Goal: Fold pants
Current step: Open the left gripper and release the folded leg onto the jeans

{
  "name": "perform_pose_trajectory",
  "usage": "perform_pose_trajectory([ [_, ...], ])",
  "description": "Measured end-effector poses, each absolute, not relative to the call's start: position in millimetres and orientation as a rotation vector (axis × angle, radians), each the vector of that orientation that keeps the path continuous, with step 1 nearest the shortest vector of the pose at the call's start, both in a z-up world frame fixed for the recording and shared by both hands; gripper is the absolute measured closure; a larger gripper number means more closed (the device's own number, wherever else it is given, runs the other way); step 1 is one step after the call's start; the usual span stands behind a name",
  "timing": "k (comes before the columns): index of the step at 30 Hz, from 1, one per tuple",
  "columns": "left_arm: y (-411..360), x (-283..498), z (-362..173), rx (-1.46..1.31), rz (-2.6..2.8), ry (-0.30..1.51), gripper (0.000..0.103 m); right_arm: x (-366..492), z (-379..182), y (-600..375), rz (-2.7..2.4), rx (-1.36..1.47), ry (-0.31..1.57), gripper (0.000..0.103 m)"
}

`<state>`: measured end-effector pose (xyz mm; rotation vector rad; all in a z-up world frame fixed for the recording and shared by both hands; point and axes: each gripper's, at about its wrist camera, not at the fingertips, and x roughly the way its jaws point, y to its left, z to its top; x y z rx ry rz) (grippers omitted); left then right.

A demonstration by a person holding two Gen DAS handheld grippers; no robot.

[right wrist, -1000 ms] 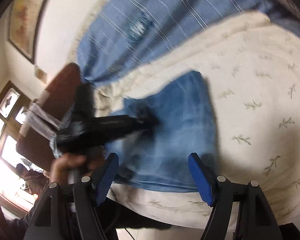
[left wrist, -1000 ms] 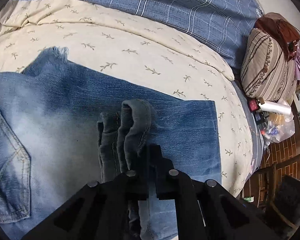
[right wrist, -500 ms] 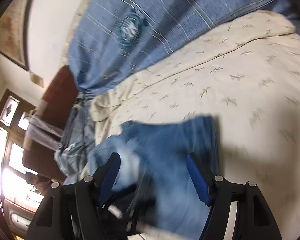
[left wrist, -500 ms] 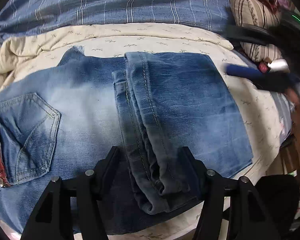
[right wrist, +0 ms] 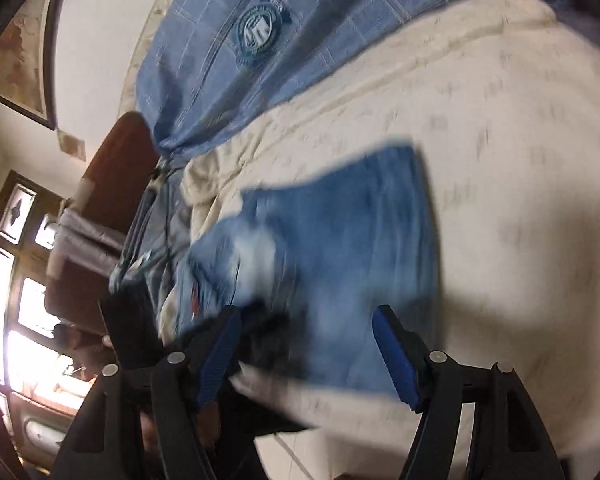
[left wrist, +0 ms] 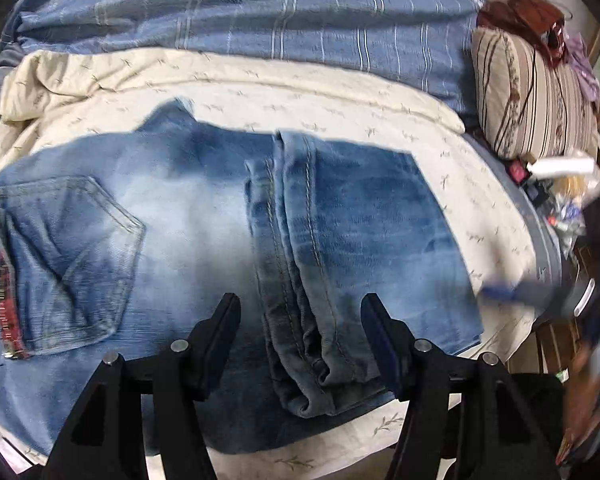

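- Faded blue denim pants point(left wrist: 204, 216) lie flat on cream leaf-print quilt point(left wrist: 340, 108), leg ends doubled over onto seat; hems point(left wrist: 300, 280) sit mid-garment, prob. so next fold halves it again.
- Left gripper point(left wrist: 300, 344) hovers just above hems, fingers spread wide, holding nothing, aimed along bed.
- Right gripper point(right wrist: 306, 356) also wide apart & empty, tilted, near folded edge; view blurred.
- Blue plaid cover point(left wrist: 300, 20) beyond quilt, striped pillow point(left wrist: 536, 92) off to right.

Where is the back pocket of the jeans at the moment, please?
In the left wrist view the back pocket lies at the far left, on the jeans spread over the cream quilt, left of the folded leg hems.
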<state>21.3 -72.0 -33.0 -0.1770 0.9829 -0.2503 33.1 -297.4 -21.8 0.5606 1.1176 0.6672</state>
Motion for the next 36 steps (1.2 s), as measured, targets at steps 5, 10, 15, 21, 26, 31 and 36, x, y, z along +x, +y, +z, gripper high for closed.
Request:
perform_pose_trajectory([
  [5,-60,5,-24,-0.17,-0.248,0.947,0.04,22,-54,-302,0.613,0.623,1.138,0.031],
  [10,-48,-8,-21,-0.181,-0.259,0.882,0.039,-11,-28,-309,0.552,0.532,0.983,0.031],
  [15,-46,-12,-20,-0.169,-0.243,0.879,0.039,-31,-16,-316,0.438,0.468,0.916,0.031],
  [21,-45,-20,-21,-0.156,-0.239,0.87,0.039,-33,-17,-338,0.404,0.517,0.906,0.031],
  [26,-39,-24,-24,-0.159,-0.221,0.878,0.039,-31,-24,-335,0.41,0.523,0.909,0.031],
  [31,-35,-23,-23,-0.153,-0.192,0.88,0.039,-28,-27,-334,0.424,0.521,0.907,0.031],
  [36,-39,-10,-14,-0.131,-0.171,0.865,0.039,-16,-37,-339,0.431,0.564,0.923,0.031],
])
